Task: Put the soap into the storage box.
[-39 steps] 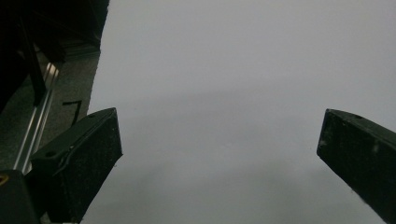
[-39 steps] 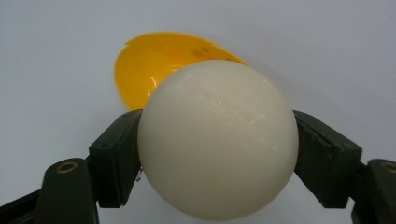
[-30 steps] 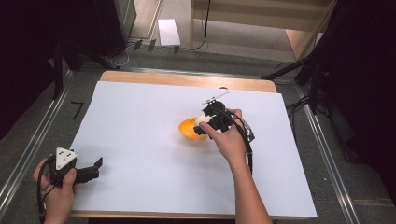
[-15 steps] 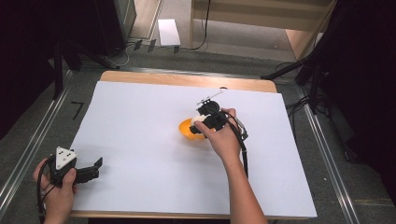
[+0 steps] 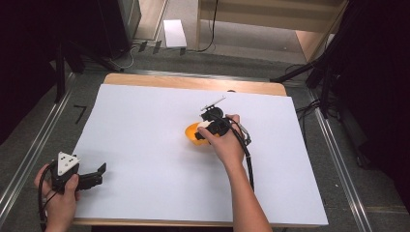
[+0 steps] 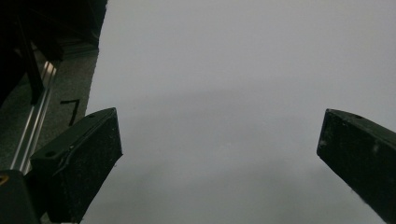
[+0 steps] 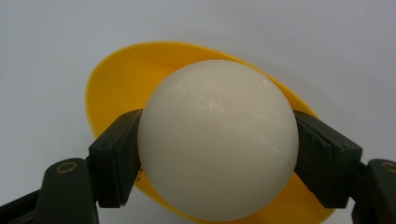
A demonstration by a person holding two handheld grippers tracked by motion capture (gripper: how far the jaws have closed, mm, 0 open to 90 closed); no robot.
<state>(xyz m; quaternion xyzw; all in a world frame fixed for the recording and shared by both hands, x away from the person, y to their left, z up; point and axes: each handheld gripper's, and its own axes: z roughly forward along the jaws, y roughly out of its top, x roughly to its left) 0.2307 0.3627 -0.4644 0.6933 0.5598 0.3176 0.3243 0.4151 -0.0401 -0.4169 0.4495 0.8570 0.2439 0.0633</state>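
Right gripper (image 7: 217,154) clamped on a white ball (image 7: 218,137), jaws pressing both flanks, hovering right over the yellow bowl (image 7: 121,79) near the middle of the worktop (image 5: 145,125) — lined up, seemingly, for dropping the ball in or lifting it out. Left gripper (image 5: 94,175) parked by the near left corner, jaws wide apart and empty, apparently just waiting. Compared with a second ago: right gripper nudged a touch toward the far edge; left unmoved.

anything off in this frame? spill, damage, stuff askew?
Nothing stands out. The right gripper is shut on the white ball over the yellow bowl, which looks intact. The left gripper is open near the table's front left corner. No spill or damage visible on the white surface.
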